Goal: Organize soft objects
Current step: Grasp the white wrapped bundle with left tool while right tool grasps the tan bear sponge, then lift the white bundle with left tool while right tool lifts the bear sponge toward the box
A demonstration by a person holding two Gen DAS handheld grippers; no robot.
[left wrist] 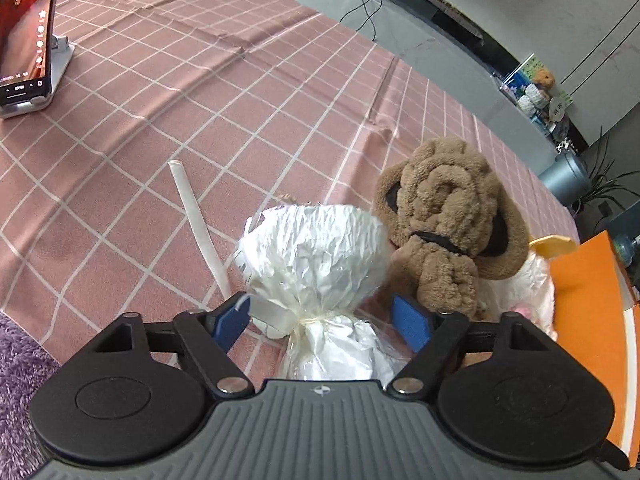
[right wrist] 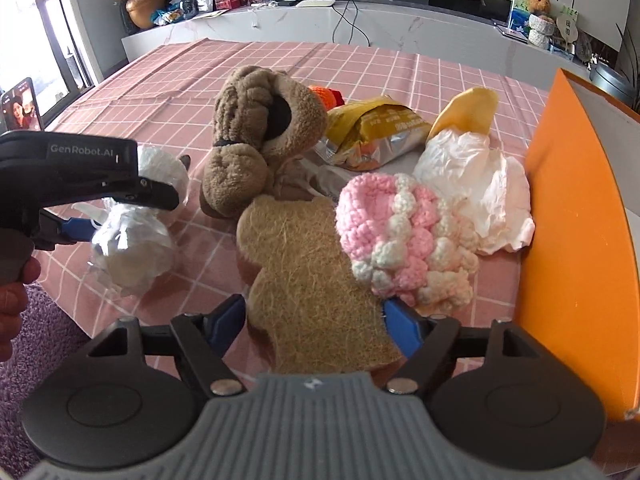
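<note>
A white wrapped bundle (left wrist: 316, 248), tied at the neck with string and ribbon, lies on the pink checked tablecloth (left wrist: 200, 80). My left gripper (left wrist: 322, 320) is open with its blue fingers on either side of the tied neck, not closed on it; it also shows in the right wrist view (right wrist: 86, 230). A brown plush dog (left wrist: 448, 216) sits just right of the bundle. My right gripper (right wrist: 314, 320) is open around a flat tan fibre pad (right wrist: 308, 276). A pink and white knitted piece (right wrist: 396, 232) lies against the pad's right side.
An orange box wall (right wrist: 576, 240) stands at the right. Crumpled white paper (right wrist: 480, 188), a yellow snack bag (right wrist: 372, 132) and an orange knitted item (right wrist: 326, 96) lie behind. A phone on a stand (left wrist: 28, 32) is far left. A purple rug (left wrist: 20, 368) lies below the table edge.
</note>
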